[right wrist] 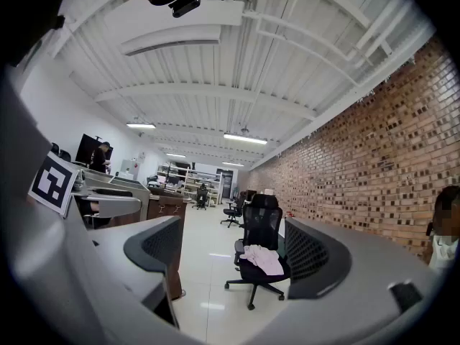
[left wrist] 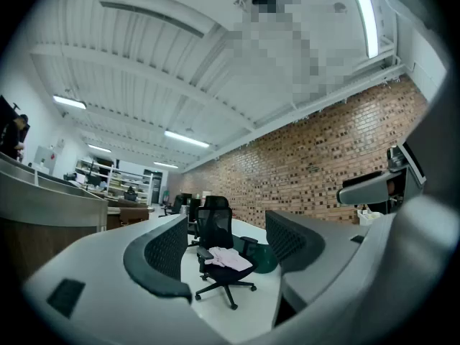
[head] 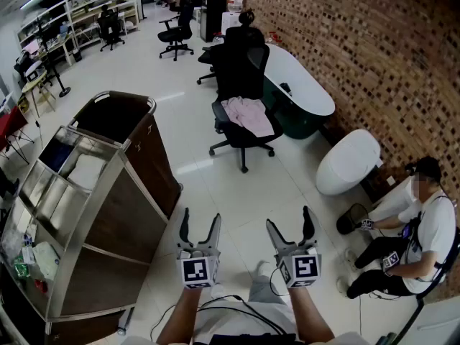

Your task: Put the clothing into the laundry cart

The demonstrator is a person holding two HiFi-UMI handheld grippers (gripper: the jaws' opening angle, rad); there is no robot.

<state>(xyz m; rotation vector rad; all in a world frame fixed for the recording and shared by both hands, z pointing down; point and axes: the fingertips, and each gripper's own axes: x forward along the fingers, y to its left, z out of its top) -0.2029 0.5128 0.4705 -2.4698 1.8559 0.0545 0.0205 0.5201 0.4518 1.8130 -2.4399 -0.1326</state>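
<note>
A pale pink garment [head: 248, 115] lies crumpled on the seat of a black office chair [head: 241, 70] in the middle of the room. The same garment [left wrist: 228, 258] shows between the jaws in the left gripper view, and the garment [right wrist: 263, 259] appears likewise in the right gripper view. The steel laundry cart [head: 79, 214], with a dark bag bin [head: 115, 117] at its far end, stands at the left. My left gripper [head: 200, 226] and right gripper [head: 290, 224] are held side by side near me, both open and empty, well short of the chair.
A white tub-shaped fixture [head: 298, 85] and a white toilet-like fixture [head: 348, 162] stand along the brick wall at the right. A person [head: 413, 228] crouches at the lower right. More office chairs [head: 176, 34] and shelving [head: 79, 9] stand at the back.
</note>
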